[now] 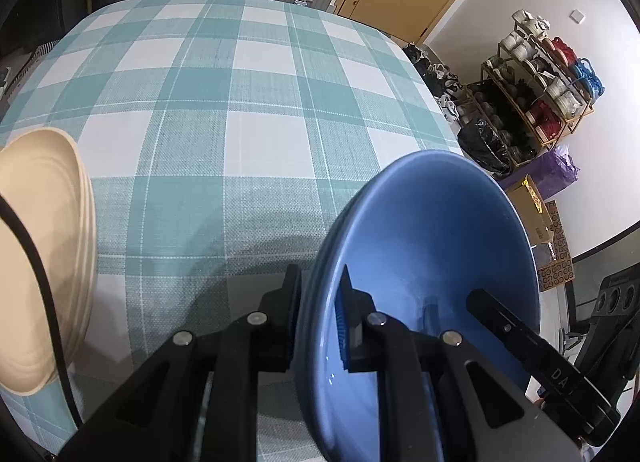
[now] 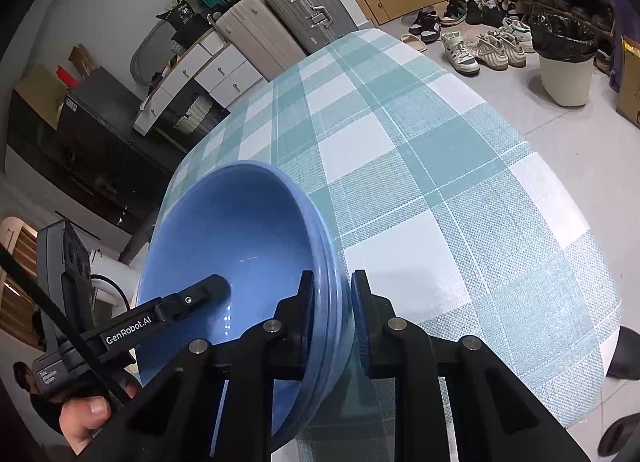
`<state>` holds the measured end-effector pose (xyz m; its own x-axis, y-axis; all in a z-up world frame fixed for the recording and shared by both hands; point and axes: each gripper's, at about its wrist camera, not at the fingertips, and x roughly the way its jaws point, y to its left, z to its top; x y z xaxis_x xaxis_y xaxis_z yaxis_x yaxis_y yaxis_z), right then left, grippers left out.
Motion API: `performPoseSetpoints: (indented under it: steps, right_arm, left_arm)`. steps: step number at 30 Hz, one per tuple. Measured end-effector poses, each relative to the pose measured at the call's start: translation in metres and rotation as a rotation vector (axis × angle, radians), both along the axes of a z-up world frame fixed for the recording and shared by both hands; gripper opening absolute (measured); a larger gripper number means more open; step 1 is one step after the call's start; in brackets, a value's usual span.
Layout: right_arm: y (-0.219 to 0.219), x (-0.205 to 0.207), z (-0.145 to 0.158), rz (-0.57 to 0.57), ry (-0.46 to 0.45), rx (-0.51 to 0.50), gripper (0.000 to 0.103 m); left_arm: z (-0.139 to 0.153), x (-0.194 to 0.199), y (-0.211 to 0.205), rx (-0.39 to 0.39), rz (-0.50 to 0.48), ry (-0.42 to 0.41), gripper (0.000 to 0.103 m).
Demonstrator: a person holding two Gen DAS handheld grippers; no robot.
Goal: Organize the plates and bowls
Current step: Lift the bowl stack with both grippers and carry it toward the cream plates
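Both tongs, left (image 1: 318, 302) and right (image 2: 332, 302), are closed across opposite rims of stacked blue bowls (image 1: 432, 246); glazed, heavy, breakable, slippery.

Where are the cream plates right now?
The cream plates sit stacked at the far left edge of the left wrist view on the checked tablecloth, left of the blue bowls.

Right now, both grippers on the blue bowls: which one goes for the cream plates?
Left. Cream plates sit close beside the left gripper; the right gripper shows none in its view, and it also grips the blue bowls.
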<state>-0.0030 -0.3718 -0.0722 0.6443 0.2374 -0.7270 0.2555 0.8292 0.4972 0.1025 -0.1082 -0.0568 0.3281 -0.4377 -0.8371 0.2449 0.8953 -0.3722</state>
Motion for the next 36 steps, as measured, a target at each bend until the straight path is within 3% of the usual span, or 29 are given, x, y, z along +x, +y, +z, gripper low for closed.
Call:
performPoseSetpoints:
  steps: [8, 14, 21, 36]
  right_arm:
    - [0.0, 0.004, -0.003, 0.012, 0.015, 0.005, 0.017]
    - [-0.002, 0.019, -0.012, 0.046, 0.095, 0.045, 0.017]
    - [0.006, 0.03, -0.009, 0.089, 0.143, -0.011, 0.015]
    - [0.026, 0.027, 0.017, 0.118, 0.116, -0.066, 0.014]
  left_arm:
    - [-0.002, 0.0, 0.0, 0.022, -0.009, -0.006, 0.013]
    - [-0.01, 0.006, 0.004, 0.004, -0.012, 0.069, 0.013]
    - [-0.01, 0.002, 0.003, 0.035, -0.029, 0.087, 0.011]
    - [0.015, -0.005, 0.023, 0.034, 0.018, 0.055, 0.012]
